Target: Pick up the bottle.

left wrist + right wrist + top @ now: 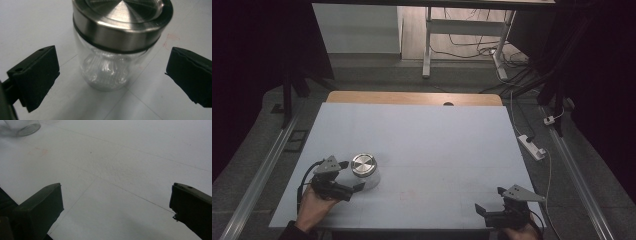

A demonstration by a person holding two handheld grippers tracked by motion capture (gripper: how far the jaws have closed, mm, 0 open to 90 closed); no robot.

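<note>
Currently left tool (346, 175) sits wide open just beside the jar (364, 167), jaws flanking it for a grasp; right tool (492, 202) wide, well apart from jar.

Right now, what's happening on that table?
Left tool open, straddling glass jar, not touching. Right tool open, idle. Steel lid on. Nothing blocking.

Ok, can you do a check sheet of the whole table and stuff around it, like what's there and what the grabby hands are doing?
Surface: white table top, bare, faint pink marks.
Job's things: clear glass jar with a steel lid, upright, lid on.
Clutter: nothing seen.
Grippers: left gripper open, fingers either side of the jar, not touching; right gripper open over bare table.
Cables: black cable trails from the left gripper.
Surroundings: power strip, desk legs beyond.
</note>
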